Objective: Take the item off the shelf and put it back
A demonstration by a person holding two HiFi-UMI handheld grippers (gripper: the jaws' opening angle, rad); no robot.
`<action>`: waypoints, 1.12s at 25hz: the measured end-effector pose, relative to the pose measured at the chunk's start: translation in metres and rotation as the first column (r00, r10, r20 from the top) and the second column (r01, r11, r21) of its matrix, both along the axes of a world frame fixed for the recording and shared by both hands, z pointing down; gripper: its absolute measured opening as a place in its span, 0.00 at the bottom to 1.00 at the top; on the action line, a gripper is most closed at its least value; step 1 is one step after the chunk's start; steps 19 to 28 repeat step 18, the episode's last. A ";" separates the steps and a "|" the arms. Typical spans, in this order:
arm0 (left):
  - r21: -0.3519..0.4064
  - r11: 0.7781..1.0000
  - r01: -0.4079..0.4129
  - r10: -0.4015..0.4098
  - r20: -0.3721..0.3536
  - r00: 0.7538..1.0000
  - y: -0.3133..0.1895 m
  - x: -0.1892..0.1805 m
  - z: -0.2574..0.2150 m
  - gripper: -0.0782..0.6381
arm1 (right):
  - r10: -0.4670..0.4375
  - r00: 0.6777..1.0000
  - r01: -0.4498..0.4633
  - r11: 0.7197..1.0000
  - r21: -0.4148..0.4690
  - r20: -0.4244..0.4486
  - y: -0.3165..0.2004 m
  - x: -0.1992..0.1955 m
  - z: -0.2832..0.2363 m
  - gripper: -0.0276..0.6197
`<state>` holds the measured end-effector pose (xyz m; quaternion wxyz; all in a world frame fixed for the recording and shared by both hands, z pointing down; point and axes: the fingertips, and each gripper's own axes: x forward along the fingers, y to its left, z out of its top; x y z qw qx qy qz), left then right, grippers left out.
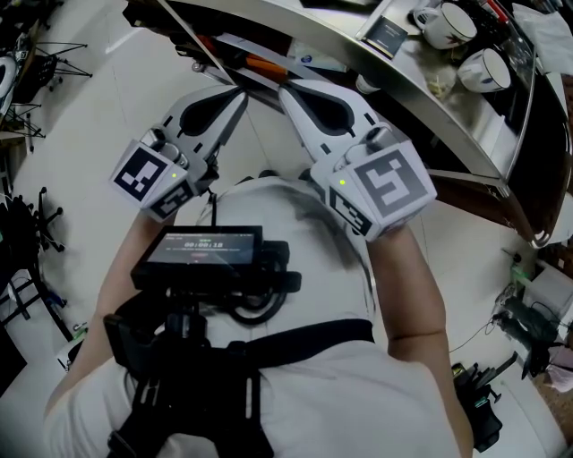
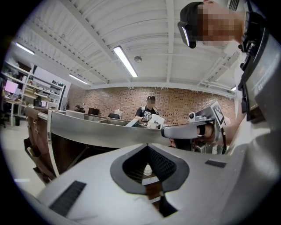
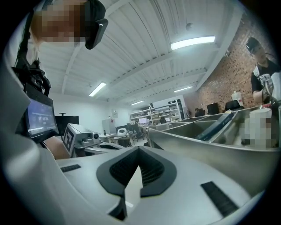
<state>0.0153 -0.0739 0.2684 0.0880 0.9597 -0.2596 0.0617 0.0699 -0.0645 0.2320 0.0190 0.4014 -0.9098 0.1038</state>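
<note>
My left gripper [image 1: 235, 92] and right gripper [image 1: 286, 89] are held close together in front of the person's chest, tips almost touching, below the curved metal shelf [image 1: 430, 125]. Both are shut with nothing between the jaws. On the shelf stand two white cups [image 1: 448, 22] [image 1: 483, 67] and a small black card [image 1: 387, 34], all apart from the grippers. In the left gripper view the shut left gripper [image 2: 148, 146] faces the shelf's metal rim [image 2: 96, 132], with the right gripper [image 2: 193, 129] beside it. The right gripper view shows that gripper [image 3: 138, 149] shut beside the shelf's trays [image 3: 210, 145].
A screen unit [image 1: 206, 246] is strapped on the person's chest under the grippers. Tripods [image 1: 36, 54] stand on the floor at left, cables and gear [image 1: 519, 331] at right. Another person [image 2: 150, 110] stands behind the shelf by a brick wall.
</note>
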 end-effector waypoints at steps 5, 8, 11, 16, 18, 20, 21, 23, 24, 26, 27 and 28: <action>-0.002 1.000 -0.010 0.010 -0.003 1.000 0.004 0.002 -0.001 0.12 | 0.009 1.000 -0.009 1.000 -0.006 0.008 0.001 0.000 0.002 0.05; -0.009 1.000 -0.022 0.022 -0.006 1.000 0.007 0.005 -0.004 0.12 | 0.012 1.000 -0.012 1.000 -0.006 0.010 0.002 0.001 0.003 0.05; 0.002 1.000 -0.018 0.018 -0.001 1.000 0.007 0.002 -0.002 0.12 | 0.010 1.000 -0.010 1.000 -0.005 0.013 0.003 -0.001 0.003 0.05; -0.016 1.000 -0.026 0.026 -0.001 1.000 0.010 0.004 -0.002 0.12 | -0.002 1.000 0.002 1.000 0.001 0.009 0.004 -0.006 0.003 0.05; -0.010 1.000 -0.021 0.021 -0.002 1.000 0.008 0.002 -0.001 0.12 | -0.005 1.000 0.005 1.000 0.004 0.002 0.003 -0.007 0.004 0.05; -0.010 1.000 -0.021 0.021 -0.002 1.000 0.008 0.002 -0.001 0.12 | -0.005 1.000 0.005 1.000 0.004 0.002 0.003 -0.007 0.004 0.05; -0.010 1.000 -0.021 0.021 -0.002 1.000 0.008 0.002 -0.001 0.12 | -0.005 1.000 0.005 1.000 0.004 0.002 0.003 -0.007 0.004 0.05; -0.010 1.000 -0.021 0.021 -0.002 1.000 0.008 0.002 -0.001 0.12 | -0.005 1.000 0.005 1.000 0.004 0.002 0.003 -0.007 0.004 0.05; -0.010 1.000 -0.021 0.021 -0.002 1.000 0.008 0.002 -0.001 0.12 | -0.005 1.000 0.005 1.000 0.004 0.002 0.003 -0.007 0.004 0.05; -0.010 1.000 -0.021 0.021 -0.002 1.000 0.008 0.002 -0.001 0.12 | -0.005 1.000 0.005 1.000 0.004 0.002 0.003 -0.007 0.004 0.05; -0.010 1.000 -0.021 0.021 -0.002 1.000 0.008 0.002 -0.001 0.12 | -0.005 1.000 0.005 1.000 0.004 0.002 0.003 -0.007 0.004 0.05; -0.010 1.000 -0.021 0.021 -0.002 1.000 0.008 0.002 -0.001 0.12 | -0.005 1.000 0.005 1.000 0.004 0.002 0.003 -0.007 0.004 0.05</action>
